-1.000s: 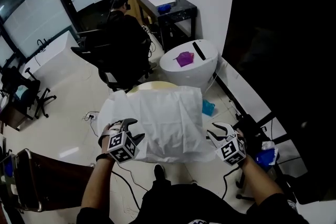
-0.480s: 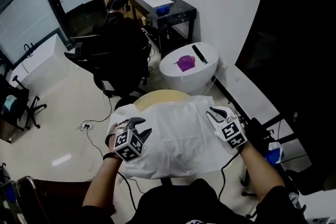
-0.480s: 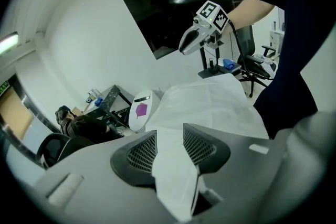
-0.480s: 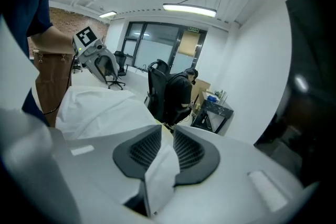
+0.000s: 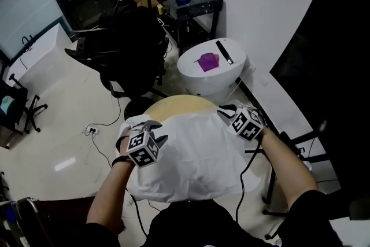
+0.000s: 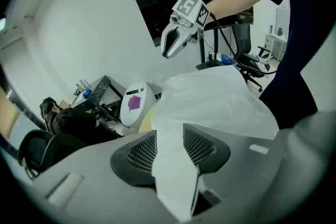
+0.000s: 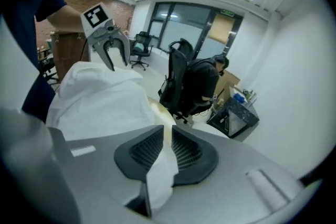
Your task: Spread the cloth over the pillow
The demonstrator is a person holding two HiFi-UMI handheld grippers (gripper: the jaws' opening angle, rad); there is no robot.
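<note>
A white cloth (image 5: 191,153) lies humped over the pillow, which is hidden under it, on a round wooden table (image 5: 173,106). My left gripper (image 5: 155,130) is at the cloth's left edge. Its jaws are closing, and a fold of cloth (image 6: 210,97) is pinched between the pads (image 6: 142,149). My right gripper (image 5: 225,111) is at the cloth's far right corner, also closing, with a strip of cloth (image 7: 100,97) caught between its pads (image 7: 186,152). Each gripper view shows the other one across the cloth: the right gripper (image 6: 173,47) and the left gripper (image 7: 113,52).
A white round stand (image 5: 211,69) with a purple thing on it is just beyond the table. A person (image 5: 130,32) sits on an office chair behind it, by a black desk (image 5: 185,0). Cables (image 5: 92,130) trail on the floor at left. A black chair frame (image 5: 289,142) is at right.
Both grippers have moved away from me along the cloth's sides, the right one up to the far corner. Their jaws have drawn in onto the cloth.
</note>
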